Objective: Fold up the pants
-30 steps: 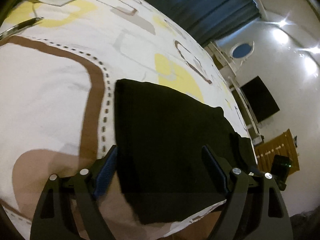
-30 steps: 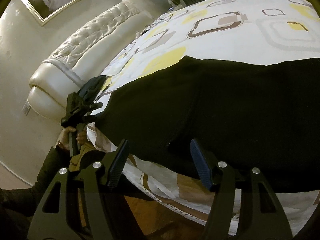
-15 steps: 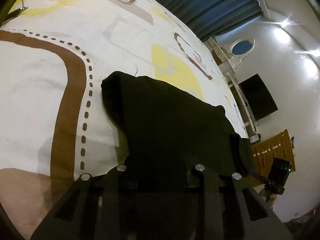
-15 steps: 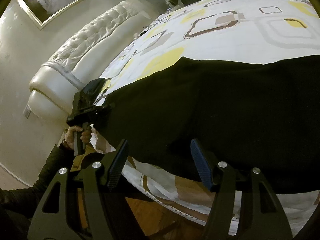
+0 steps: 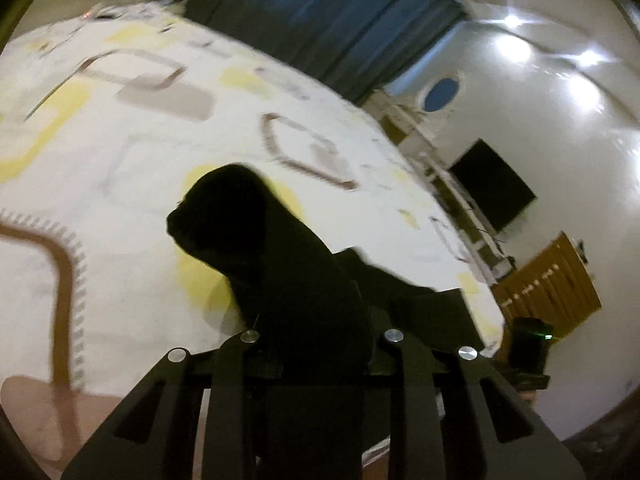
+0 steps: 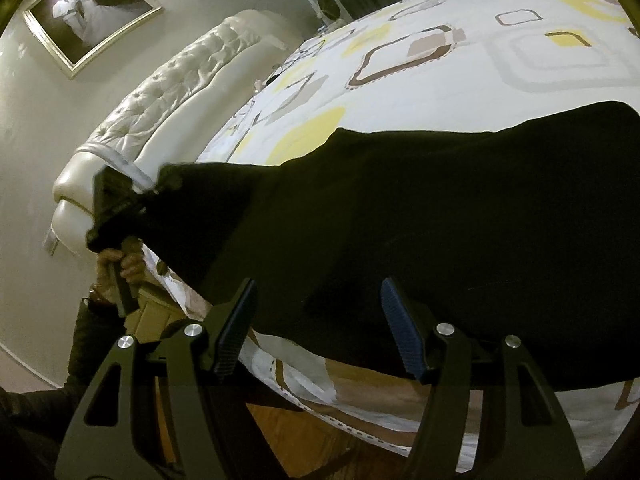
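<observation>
Black pants [image 6: 440,220] lie across the patterned bed cover [image 6: 440,60], near its front edge. My left gripper [image 5: 316,320] is closing its jaws on one end of the pants [image 5: 248,224]. The cloth is bunched between them and raised off the cover, and it hides the pads. In the right wrist view the left gripper [image 6: 120,196] holds that end up at the left, with a hand on its handle. My right gripper [image 6: 318,320] stands open at the near edge of the pants, a fingertip on either side and neither pad pressing. In the left wrist view the right gripper [image 5: 528,348] shows at the far right.
A white tufted headboard [image 6: 160,120] ends the bed on the left, under a framed picture [image 6: 88,12]. Dark curtains [image 5: 320,20], a wall screen [image 5: 492,188] and wooden furniture [image 5: 548,280] lie beyond the bed. Wooden floor [image 6: 300,432] shows below the bed's edge.
The left gripper went from wide open to closed on the pants' end, then rose and carried it up, bunching the cloth. The right gripper stayed where it was.
</observation>
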### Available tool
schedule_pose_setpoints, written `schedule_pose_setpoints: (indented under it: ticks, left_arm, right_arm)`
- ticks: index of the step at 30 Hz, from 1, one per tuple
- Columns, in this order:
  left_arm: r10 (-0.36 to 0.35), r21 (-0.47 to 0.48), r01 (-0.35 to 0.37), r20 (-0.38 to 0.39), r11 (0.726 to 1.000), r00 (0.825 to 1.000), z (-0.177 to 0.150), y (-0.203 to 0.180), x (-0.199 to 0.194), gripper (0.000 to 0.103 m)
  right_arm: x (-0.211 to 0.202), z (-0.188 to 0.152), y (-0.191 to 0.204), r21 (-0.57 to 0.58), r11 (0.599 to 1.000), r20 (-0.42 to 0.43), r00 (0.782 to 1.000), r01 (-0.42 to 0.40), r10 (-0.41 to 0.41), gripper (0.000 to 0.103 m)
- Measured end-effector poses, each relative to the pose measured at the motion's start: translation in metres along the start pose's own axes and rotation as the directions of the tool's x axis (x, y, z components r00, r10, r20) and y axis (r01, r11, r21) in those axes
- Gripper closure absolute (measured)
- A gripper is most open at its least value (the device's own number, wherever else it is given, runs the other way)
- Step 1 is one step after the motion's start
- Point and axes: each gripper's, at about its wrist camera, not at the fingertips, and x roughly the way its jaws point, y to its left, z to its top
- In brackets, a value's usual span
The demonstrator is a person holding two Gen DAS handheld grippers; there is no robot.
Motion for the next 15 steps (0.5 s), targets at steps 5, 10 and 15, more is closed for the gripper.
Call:
schedule_pose_setpoints:
  ticks: [5,10,15]
  left_arm:
    - [-0.113,0.066,0.114,-0.007,0.991,0.994,0.014,-0.058,0.028,0.078]
    - [-0.138,0.151,0.145,-0.055,0.978,0.989,0.011,-0.102,0.069,0.078]
    - [-0.125,0.167,0.144,-0.117,0.975,0.985,-0.005,-0.121,0.115,0.078]
  right_arm:
    - [-0.010,0.001,-0.006,0.013,1.000,0.027,1.000,0.001,-0.002,0.039]
    - [-0.025,0.000,-0.018,0.042,0.999,0.060,0.998,-0.002,-0.001,0.039]
    - [-0.032,0.002,-0.033,0.098,0.995,0.078,0.997,-0.030,0.022,0.039]
